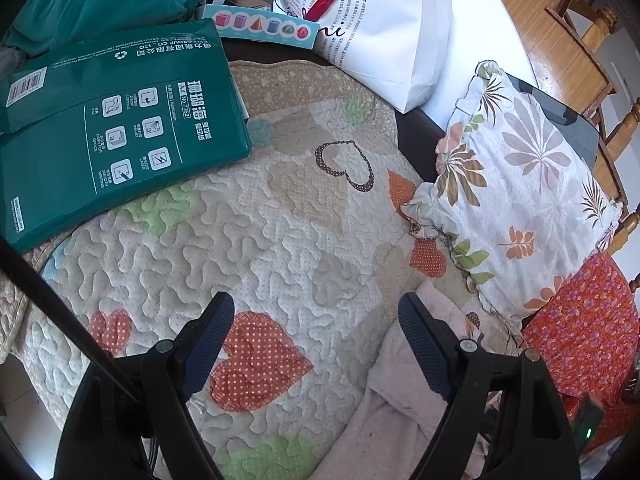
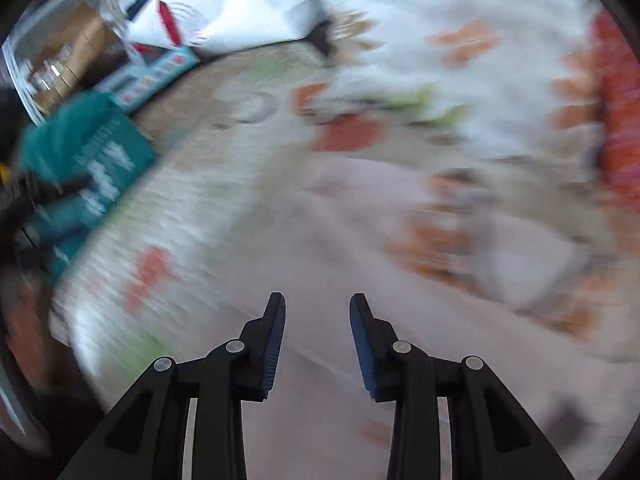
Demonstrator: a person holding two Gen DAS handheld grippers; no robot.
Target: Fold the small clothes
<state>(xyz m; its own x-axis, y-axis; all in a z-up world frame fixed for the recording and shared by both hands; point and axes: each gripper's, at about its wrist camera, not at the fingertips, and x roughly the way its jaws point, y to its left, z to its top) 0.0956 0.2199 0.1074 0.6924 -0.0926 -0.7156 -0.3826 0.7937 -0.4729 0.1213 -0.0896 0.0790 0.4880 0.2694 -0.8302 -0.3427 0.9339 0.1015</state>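
A lived-in home room is shown. A soft surface is covered by a quilted mat (image 1: pixel 280 216) sewn with hearts. At the right a leaf-printed pillow (image 1: pixel 516 184) is laid, and wooden chairs (image 1: pixel 600 40) are seen beyond it on a wood floor. At the far left a green pack of A4 paper (image 1: pixel 116 128) and a white paper bag (image 1: pixel 384 28) are left.

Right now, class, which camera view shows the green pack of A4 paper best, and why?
The left wrist view: the green paper pack is sharp, its label readable, lying on the quilted mat. The right wrist view shows it only as a blurred teal shape at the left edge.
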